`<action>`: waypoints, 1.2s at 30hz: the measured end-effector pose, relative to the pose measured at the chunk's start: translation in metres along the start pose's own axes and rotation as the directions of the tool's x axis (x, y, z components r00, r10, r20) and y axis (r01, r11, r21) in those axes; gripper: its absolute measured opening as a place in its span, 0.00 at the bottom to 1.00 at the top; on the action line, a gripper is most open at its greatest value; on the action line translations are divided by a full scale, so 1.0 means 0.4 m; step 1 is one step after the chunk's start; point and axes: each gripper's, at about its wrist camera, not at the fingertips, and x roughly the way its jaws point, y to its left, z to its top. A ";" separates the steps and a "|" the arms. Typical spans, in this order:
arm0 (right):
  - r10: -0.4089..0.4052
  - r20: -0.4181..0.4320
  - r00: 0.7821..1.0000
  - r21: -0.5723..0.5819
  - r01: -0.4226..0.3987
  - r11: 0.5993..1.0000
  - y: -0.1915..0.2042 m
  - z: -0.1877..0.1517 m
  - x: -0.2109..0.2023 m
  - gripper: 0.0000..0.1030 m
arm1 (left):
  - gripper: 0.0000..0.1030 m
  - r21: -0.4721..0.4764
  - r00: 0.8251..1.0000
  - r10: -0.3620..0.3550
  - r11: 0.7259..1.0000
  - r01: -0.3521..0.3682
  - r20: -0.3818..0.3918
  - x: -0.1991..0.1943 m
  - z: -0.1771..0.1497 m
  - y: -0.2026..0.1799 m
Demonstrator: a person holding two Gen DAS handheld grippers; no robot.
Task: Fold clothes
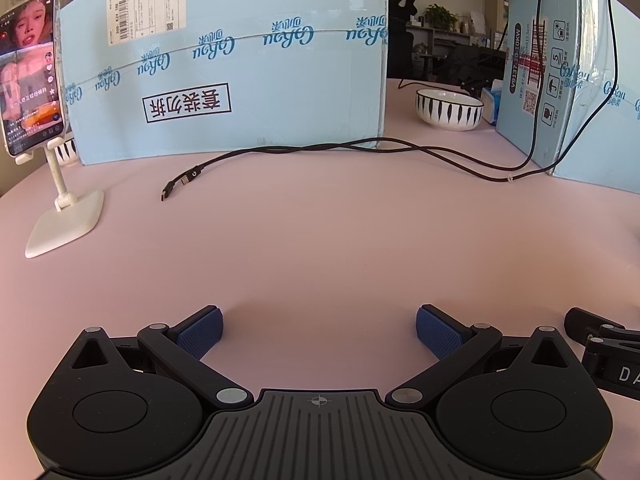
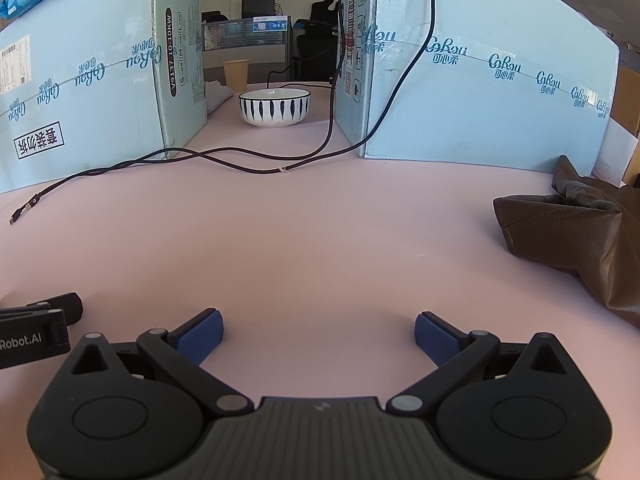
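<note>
While spread wide and empty, both grippers' fingers [image 1: 202,330] [image 2: 202,334]; beyond, striped bowl [image 2: 275,107], contents unseen.

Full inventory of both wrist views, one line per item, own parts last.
Brown leather-like garment: 1, brown, crumpled at right table edge.
Pale blue cardboard boxes: 2, back of table, a gap between them.
White ceramic bowl with dark stripes: 1, in that gap.
Black USB cables: 2, trailing across the pink table.
Smartphone on white stand: 1, screen lit, far left.
Tan paper cup: 1, behind the bowl.
Left tool: black with blue pads, open, empty.
Right tool: the same, open, empty.
</note>
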 end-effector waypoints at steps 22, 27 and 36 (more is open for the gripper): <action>0.114 0.062 0.992 -0.038 -0.112 0.993 -0.100 -0.006 -0.058 1.00 | 1.00 0.098 0.986 -0.167 0.981 0.168 -0.018 -0.046 0.000 -0.077; 0.069 0.187 0.980 0.017 -0.073 0.997 -0.240 -0.009 -0.124 1.00 | 1.00 0.128 0.969 -0.248 0.961 0.244 0.008 -0.079 0.023 -0.145; -0.094 0.222 0.971 0.061 0.082 0.995 -0.440 0.013 -0.141 1.00 | 1.00 0.207 0.918 -0.394 0.894 0.396 -0.056 -0.078 0.045 -0.336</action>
